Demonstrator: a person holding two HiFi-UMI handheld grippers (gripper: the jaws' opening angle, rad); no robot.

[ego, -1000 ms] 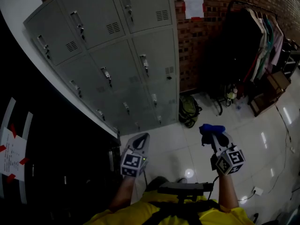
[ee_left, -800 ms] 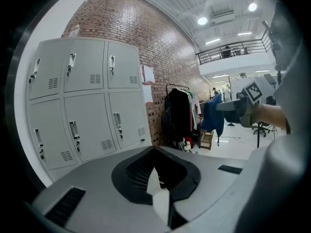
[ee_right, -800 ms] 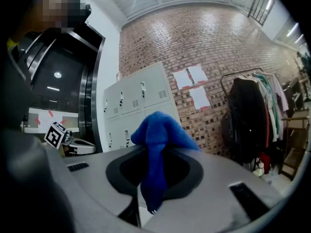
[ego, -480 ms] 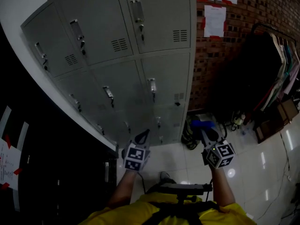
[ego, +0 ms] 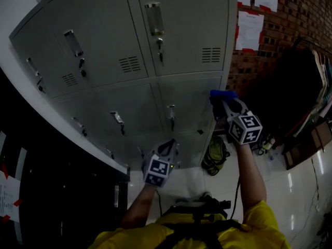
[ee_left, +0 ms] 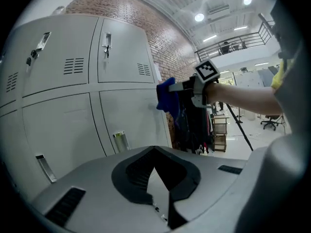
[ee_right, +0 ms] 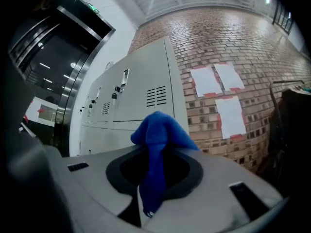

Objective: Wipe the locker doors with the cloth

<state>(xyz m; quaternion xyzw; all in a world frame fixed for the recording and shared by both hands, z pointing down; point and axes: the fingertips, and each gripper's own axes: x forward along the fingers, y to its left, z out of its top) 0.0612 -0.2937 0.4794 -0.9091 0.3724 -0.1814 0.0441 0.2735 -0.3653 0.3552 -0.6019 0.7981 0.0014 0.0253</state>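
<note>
A grey metal locker bank (ego: 171,45) fills most of the head view. Its doors stand in rows, each with a handle, a small lock and a vent grille. To its right rises a red brick wall (ego: 306,14), and pale glossy floor tiles (ego: 306,191) spread below. A clothes rack (ego: 316,87) hung with dark and light garments stands against the brick, well apart from the lockers. The person's yellow shirt (ego: 249,232) shows at the bottom edge, with both forearms reaching up toward the doors. A green bag (ego: 215,157) lies on the floor at the foot of the lockers, near their right corner. Several white paper sheets (ego: 250,27) with red tape at their edges are stuck to the brick. The left tool (ego: 167,145) is held low in front of the bottom doors, its jaws brought together at the tips with nothing between them. The right tool (ego: 224,101) is raised higher, at the right-hand column beside the locker's outer edge, its jaws clamped on a blue cloth (ego: 223,94). The cloth bunches above the jaw tips, with a tail hanging back between them. It sits right at a middle-row door; whether it touches the metal cannot be told.
</note>
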